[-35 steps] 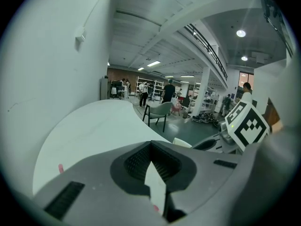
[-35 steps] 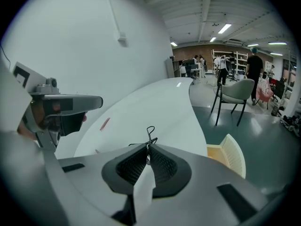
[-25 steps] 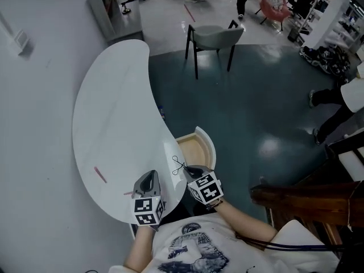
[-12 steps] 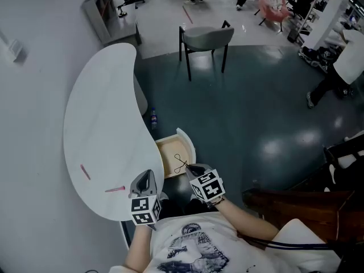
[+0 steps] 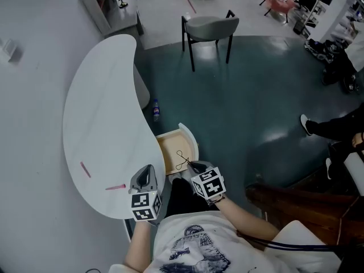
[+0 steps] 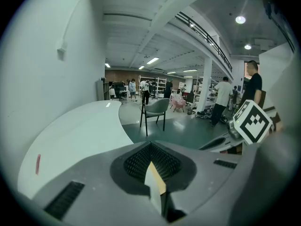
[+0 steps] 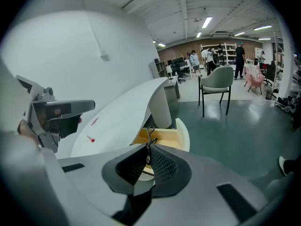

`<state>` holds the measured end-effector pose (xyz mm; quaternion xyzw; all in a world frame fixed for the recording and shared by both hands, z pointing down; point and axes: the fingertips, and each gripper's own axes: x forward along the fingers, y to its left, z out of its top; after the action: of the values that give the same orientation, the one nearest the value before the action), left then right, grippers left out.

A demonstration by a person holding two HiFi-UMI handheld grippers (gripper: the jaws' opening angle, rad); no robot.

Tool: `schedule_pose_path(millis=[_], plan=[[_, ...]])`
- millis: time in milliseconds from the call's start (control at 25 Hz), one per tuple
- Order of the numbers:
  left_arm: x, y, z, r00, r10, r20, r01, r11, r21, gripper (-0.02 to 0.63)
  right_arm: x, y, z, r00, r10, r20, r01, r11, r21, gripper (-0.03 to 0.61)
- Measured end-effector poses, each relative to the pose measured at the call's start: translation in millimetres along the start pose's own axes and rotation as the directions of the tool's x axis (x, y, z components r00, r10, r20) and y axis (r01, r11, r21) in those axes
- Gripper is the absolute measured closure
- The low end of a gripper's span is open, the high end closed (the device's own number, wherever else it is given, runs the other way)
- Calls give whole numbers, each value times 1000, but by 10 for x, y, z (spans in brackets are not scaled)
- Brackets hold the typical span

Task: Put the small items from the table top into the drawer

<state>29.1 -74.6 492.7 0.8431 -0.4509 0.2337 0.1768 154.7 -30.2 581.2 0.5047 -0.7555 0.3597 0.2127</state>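
The right gripper [image 5: 191, 165] has its jaws pinching the lower end of a thin black wire loop [image 5: 181, 159], held over the open drawer [image 5: 190, 136] beside the counter [image 5: 102, 107]. The loop looks light and springy and likely to twist or slip, so a hold near where its wires cross seems safest. The left gripper [image 5: 147, 174] hangs at the counter's edge, jaws pressed together on nothing. A pink stick [image 5: 116, 187] and a second one [image 5: 85, 169] lie on the counter, too small to identify. The right gripper hides the drawer's near end.

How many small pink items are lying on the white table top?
2. One pink stick lies left on the table; the other just ahead of the left gripper. Its body may hide more.
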Motion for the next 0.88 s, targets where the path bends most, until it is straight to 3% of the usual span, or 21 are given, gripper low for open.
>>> schedule_pose_path(millis=[520,880], plan=[[771,432,-124,998,-28,-54,26,999,-30,594,880,-207,81,995,-25,-99,28,999,24,540],[1304,687,-255,995,-50,-87,47,998,-39,594,1642,-394,-44,988,-32,-152,47,995,94,540]])
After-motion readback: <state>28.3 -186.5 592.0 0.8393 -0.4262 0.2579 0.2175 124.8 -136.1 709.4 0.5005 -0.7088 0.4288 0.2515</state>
